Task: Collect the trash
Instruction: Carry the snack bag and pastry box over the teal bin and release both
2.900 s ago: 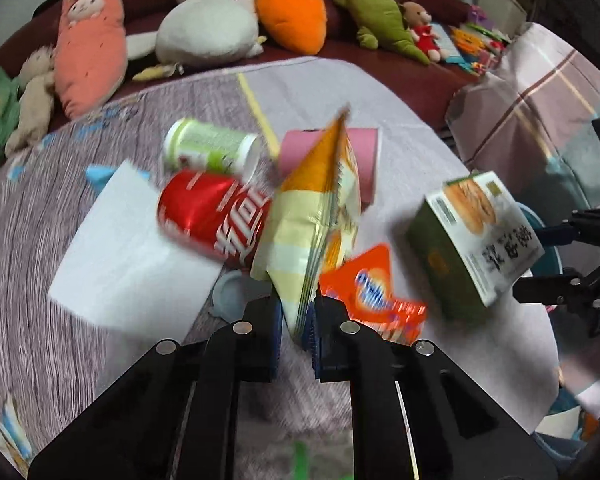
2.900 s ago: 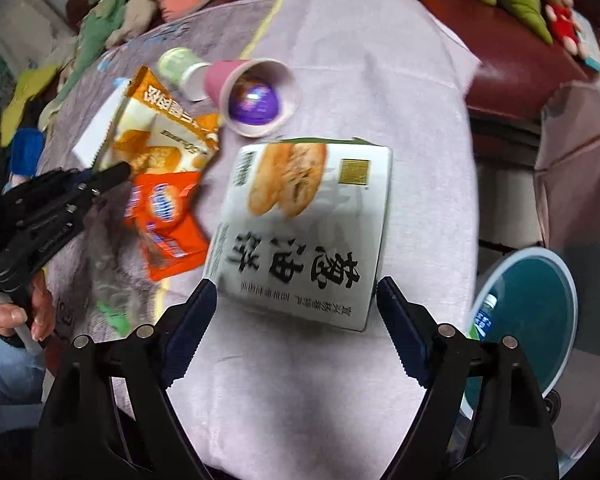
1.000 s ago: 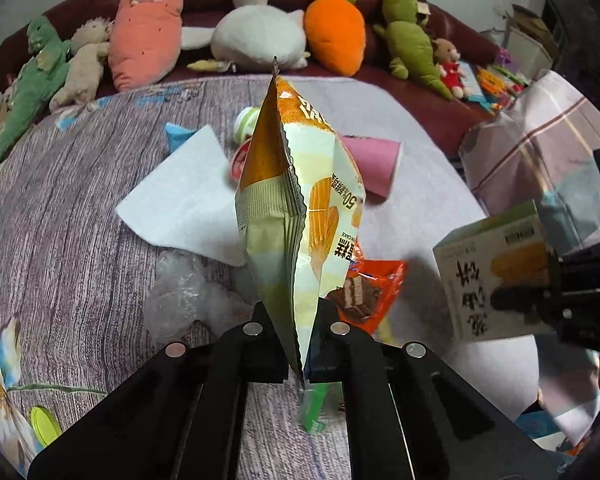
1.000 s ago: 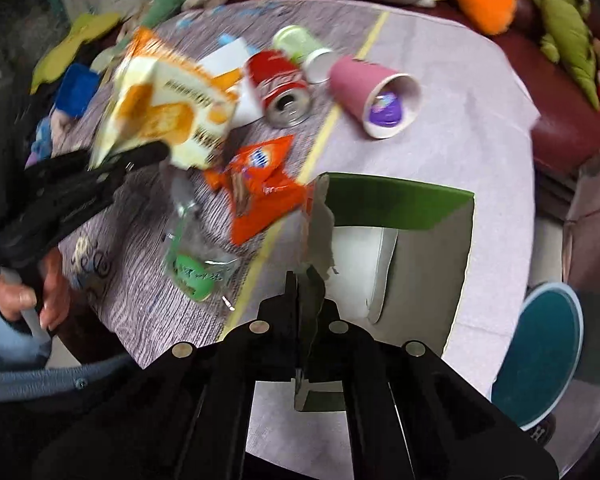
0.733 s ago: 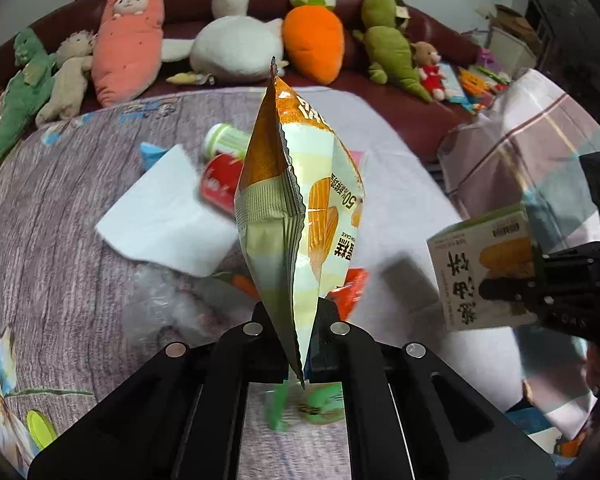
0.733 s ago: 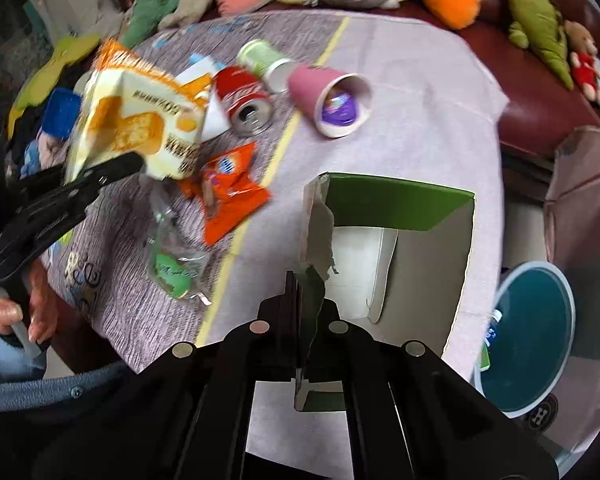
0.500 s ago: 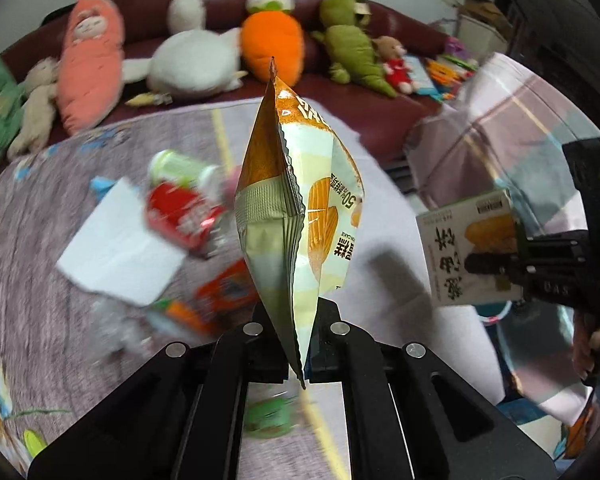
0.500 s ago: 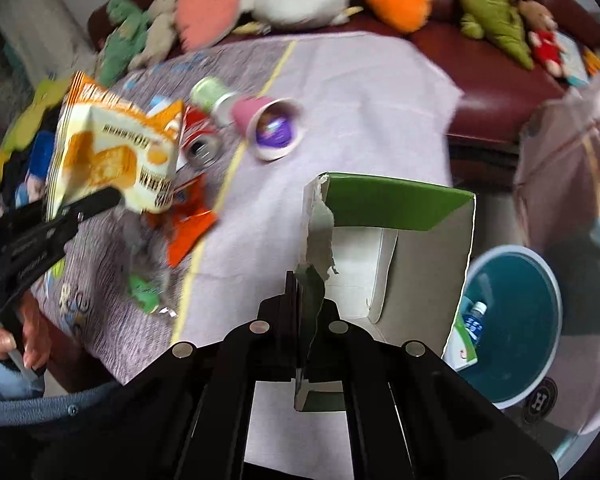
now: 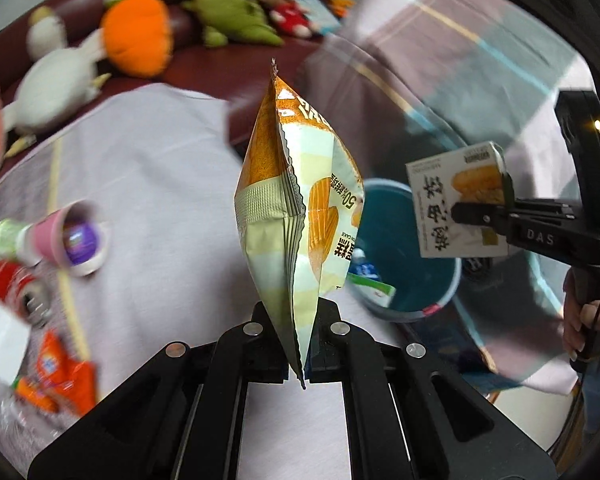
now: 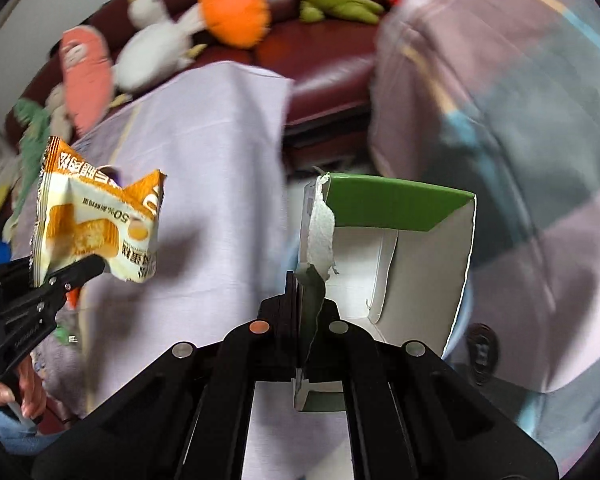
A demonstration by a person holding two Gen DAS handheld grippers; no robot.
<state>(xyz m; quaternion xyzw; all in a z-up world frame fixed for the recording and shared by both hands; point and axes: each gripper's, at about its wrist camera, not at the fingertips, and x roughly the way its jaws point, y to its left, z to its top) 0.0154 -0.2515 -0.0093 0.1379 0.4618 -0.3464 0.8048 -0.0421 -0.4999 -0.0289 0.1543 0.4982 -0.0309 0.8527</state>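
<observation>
My left gripper is shut on the bottom seam of an orange and pale yellow snack bag, which stands upright in front of the lens. Behind the bag, past the table edge, a teal trash bin holds some wrappers. My right gripper is shut on a torn flap of an open green and white cardboard box. In the left wrist view that box hangs above the bin's right side. The right wrist view shows the snack bag at the left, over the table.
On the lilac tablecloth lie a pink cup, a red can and an orange wrapper. Plush toys line a dark red sofa behind. A striped cloth drapes at the right, by the bin.
Both grippers have swung right, away from the table's trash and toward the teal bin, each keeping its hold. The bin now sits behind the snack bag and under the box.
</observation>
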